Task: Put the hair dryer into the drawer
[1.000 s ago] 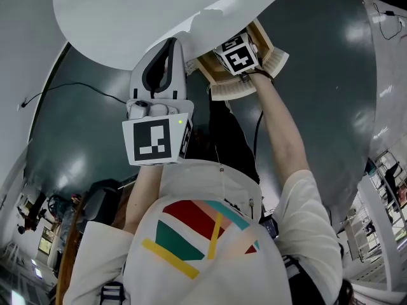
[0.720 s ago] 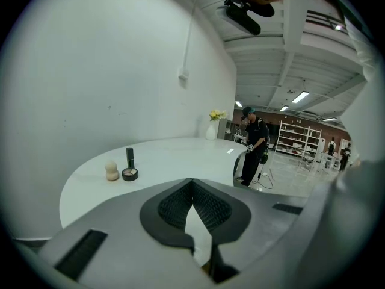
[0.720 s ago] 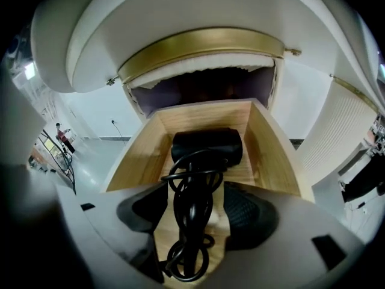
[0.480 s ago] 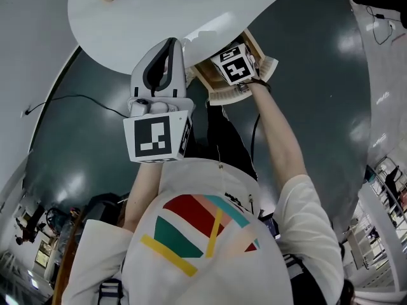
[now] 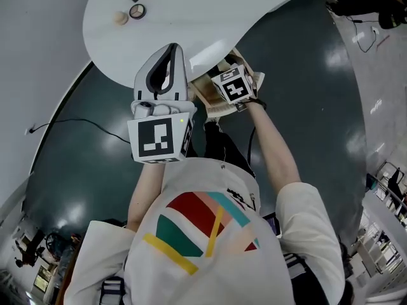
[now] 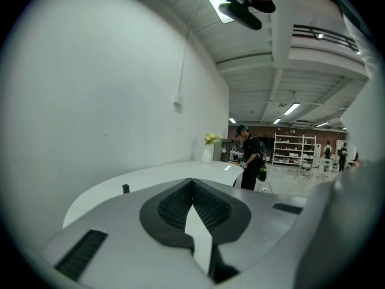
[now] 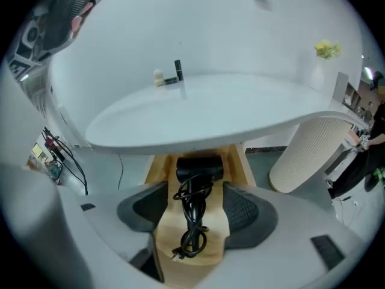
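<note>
Black hair dryer (image 7: pixel 199 166) w/ its coiled black cord lies in the pale wooden drawer (image 7: pixel 157 172), which stands pulled out from under the white oval table (image 7: pixel 198 113). Dryer body is at the far end, close under the table edge; cord & plug trail toward the near end. Right gripper (image 7: pixel 195 189) hangs over it w/ jaws apart, pads either side of the cord but apparently not touching it, i.e. holding nothing. Left gripper (image 5: pixel 170 48) is up at the left by the table edge, jaws together on nothing, pointing off into the room.

Judgement: the placing itself looks done. What's left is prob. getting the right gripper out & maybe shutting the drawer.

To do it well:
- Keep the jaws wide & lift straight up, then back toward the near side, so no pad hooks a cord loop & drags the dryer out.
- Check the plug sits inside the drawer walls before any push, else it may jam.
- If pushing, press square on the near front edge, slowly; the dryer looks smooth & may slide.
</note>
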`<move>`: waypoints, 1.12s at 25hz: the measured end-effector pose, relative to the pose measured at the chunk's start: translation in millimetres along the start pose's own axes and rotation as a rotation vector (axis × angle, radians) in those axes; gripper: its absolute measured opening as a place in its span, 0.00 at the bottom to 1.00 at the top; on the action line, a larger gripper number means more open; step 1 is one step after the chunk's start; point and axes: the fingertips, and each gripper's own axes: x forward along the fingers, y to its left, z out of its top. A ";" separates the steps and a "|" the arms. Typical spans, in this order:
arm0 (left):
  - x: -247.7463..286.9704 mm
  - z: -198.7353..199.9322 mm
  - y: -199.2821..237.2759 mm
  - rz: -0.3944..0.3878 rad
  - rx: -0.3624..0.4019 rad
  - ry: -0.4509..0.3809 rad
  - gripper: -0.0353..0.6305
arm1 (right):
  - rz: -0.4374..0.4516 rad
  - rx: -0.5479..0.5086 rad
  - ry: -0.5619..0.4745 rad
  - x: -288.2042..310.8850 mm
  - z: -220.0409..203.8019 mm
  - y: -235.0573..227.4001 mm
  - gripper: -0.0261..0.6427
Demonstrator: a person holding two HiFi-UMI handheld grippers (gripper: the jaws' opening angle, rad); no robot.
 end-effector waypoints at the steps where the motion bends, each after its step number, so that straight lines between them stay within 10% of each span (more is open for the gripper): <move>1: -0.9 4.4 -1.6 -0.006 0.002 -0.011 0.08 | -0.008 0.008 -0.002 -5.5 -0.1 -0.3 0.47; 15: -5.5 64.4 1.4 -0.075 0.023 -0.113 0.08 | -0.166 0.265 -0.202 -106.2 44.1 2.8 0.47; 28: -7.9 101.4 -14.7 -0.113 0.061 -0.182 0.08 | -0.320 0.270 -0.607 -226.2 164.6 -24.8 0.31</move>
